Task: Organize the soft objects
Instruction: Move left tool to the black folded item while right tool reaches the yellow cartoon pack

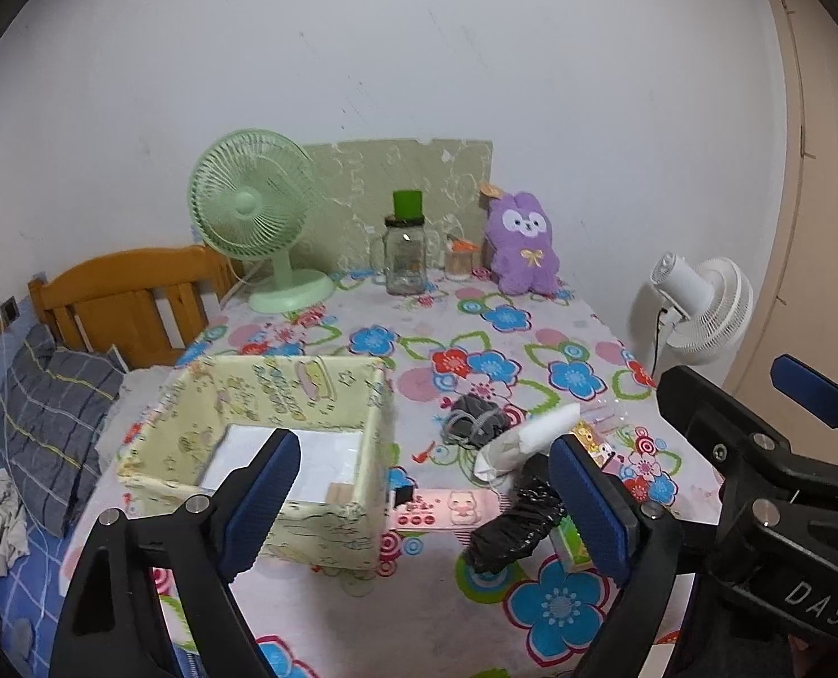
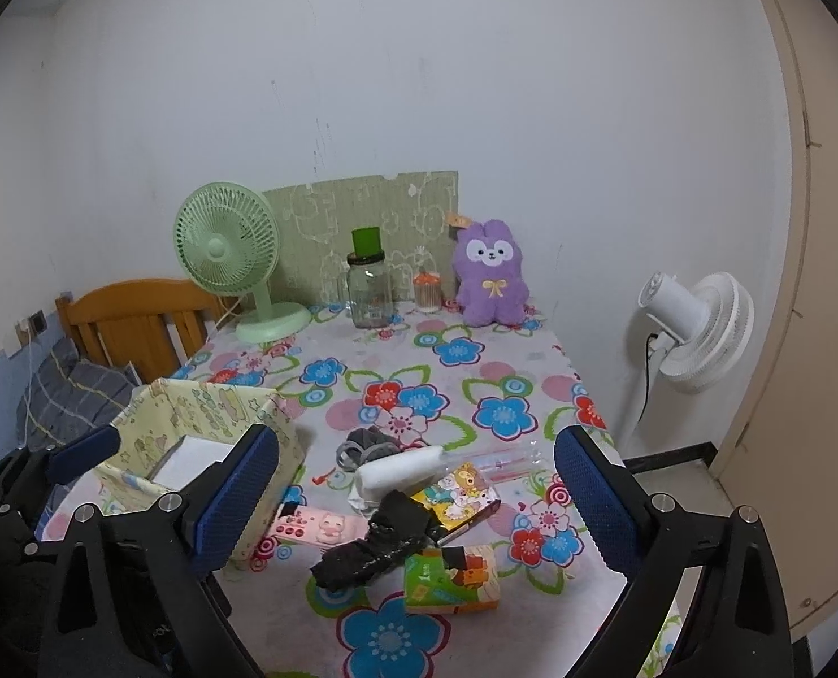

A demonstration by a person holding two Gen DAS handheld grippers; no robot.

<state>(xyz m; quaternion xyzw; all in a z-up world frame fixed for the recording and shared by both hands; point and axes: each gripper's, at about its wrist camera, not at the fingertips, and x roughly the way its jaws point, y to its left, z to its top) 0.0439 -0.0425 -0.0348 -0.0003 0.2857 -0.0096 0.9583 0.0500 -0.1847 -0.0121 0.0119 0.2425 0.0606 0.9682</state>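
Soft objects lie heaped on the desk (image 2: pixel 532 339) just beyond both grippers: left gripper (image 1: pixel 424 500) and right gripper (image 2: pixel 416 500) fingers spread wide, nothing held. Count: one black bag (image 2: pixel 373 542), one grey cloth bundle (image 2: pixel 362 446), one white roll (image 2: pixel 402 466). One fabric box (image 1: pixel 260 429) sits alongside, open-topped, presumably the destination.

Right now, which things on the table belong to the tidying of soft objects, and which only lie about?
For the job: fabric box, grey socks, white roll, black bag roll.

Lying about: green fan, glass jar, purple plush rabbit, tissue packs.
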